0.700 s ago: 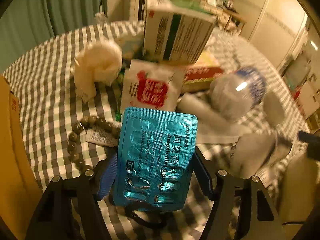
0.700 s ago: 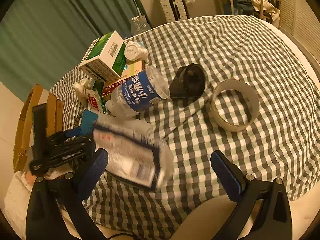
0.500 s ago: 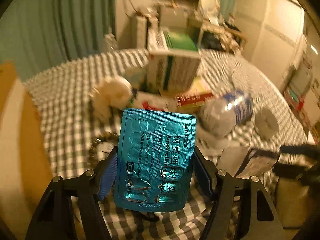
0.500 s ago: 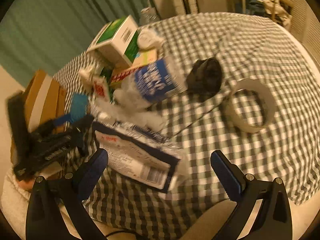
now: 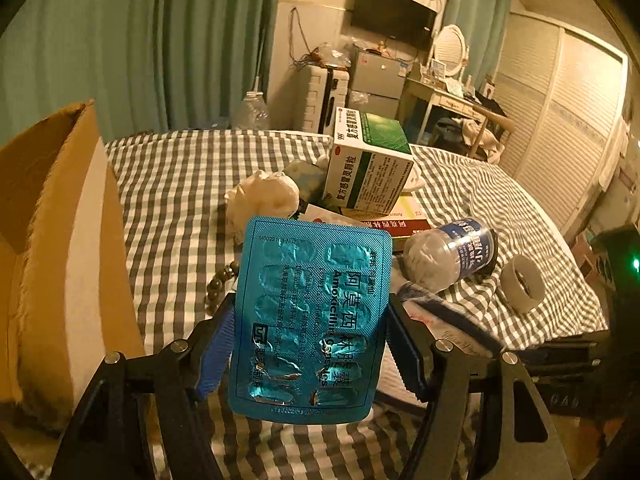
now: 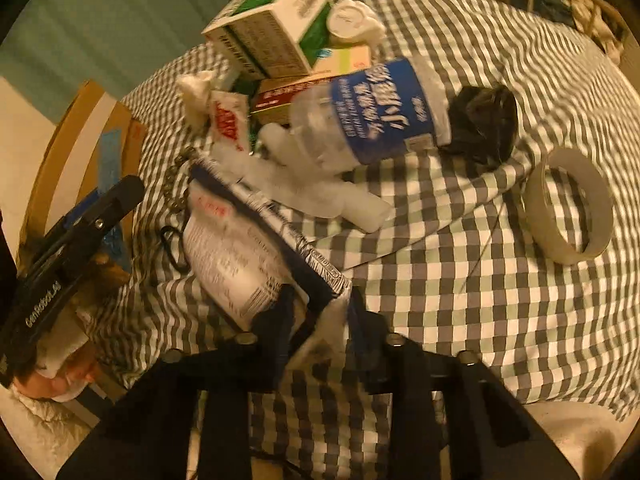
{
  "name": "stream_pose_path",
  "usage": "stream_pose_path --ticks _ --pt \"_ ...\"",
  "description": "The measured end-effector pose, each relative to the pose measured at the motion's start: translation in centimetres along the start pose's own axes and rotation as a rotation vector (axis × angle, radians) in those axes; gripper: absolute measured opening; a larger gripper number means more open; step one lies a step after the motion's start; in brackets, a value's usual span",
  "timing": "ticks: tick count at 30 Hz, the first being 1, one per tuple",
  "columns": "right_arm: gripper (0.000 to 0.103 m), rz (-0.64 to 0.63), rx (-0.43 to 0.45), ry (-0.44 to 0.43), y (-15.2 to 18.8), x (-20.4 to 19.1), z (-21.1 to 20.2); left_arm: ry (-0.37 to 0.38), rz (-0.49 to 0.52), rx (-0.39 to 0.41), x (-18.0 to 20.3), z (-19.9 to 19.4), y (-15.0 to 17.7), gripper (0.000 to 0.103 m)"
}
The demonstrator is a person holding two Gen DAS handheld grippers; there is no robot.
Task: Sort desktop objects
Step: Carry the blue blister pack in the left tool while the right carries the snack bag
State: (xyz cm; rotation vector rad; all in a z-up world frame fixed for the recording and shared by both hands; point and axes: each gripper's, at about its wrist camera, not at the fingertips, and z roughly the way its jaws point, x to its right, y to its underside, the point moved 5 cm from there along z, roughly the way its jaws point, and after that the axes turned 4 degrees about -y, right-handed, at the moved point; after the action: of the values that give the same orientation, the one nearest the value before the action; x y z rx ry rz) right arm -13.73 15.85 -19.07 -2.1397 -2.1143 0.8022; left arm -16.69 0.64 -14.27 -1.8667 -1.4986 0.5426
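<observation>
My left gripper (image 5: 309,344) is shut on a blue foil blister pack (image 5: 316,280), pads pressing its two long edges; the pack stands upright above the checked tablecloth (image 5: 180,184). In the right wrist view my right gripper (image 6: 320,320) is shut on the near corner of a white printed pouch with a dark edge (image 6: 236,252), which lies on the cloth. The left gripper's black body (image 6: 80,224) shows at the left of that view, beside the cardboard box (image 6: 80,132).
An open cardboard box (image 5: 60,240) stands at the left. In the middle lie a green-white medicine box (image 5: 368,164), a crushed water bottle (image 6: 368,120), a tissue wad (image 5: 264,196) and a bead bracelet (image 5: 218,284). A tape roll (image 6: 568,204) and black crumpled thing (image 6: 480,120) lie right.
My right gripper went from wide open to shut on the white pouch's corner. My left gripper rose and tilted up with the blister pack still held.
</observation>
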Motion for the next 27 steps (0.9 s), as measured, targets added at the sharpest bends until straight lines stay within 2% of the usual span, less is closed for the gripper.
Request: stream_pose_path --ticks 5,8,13,19,22,27 --pt "0.010 -0.051 0.023 -0.037 0.5 -1.6 -0.4 -0.013 -0.015 0.023 0.0 -1.6 0.0 0.071" --pt "0.009 -0.067 0.091 -0.052 0.2 -2.1 -2.0 -0.023 -0.021 0.044 0.0 -2.9 0.0 0.071" --pt "0.009 -0.116 0.183 0.025 0.6 -3.2 -5.5 -0.044 -0.018 0.061 0.4 -5.0 0.0 0.071" --pt "0.009 -0.152 0.230 0.032 0.9 -5.3 -9.0 -0.034 -0.069 0.044 0.4 -6.9 -0.5 0.071" --pt "0.009 -0.167 0.241 0.039 0.7 -6.5 -10.0 -0.030 -0.057 0.027 0.2 -7.8 -1.5 0.071" --pt "0.009 -0.212 0.294 0.045 -0.1 -9.0 -12.5 -0.015 -0.116 0.010 -2.2 -10.6 -3.7 0.071"
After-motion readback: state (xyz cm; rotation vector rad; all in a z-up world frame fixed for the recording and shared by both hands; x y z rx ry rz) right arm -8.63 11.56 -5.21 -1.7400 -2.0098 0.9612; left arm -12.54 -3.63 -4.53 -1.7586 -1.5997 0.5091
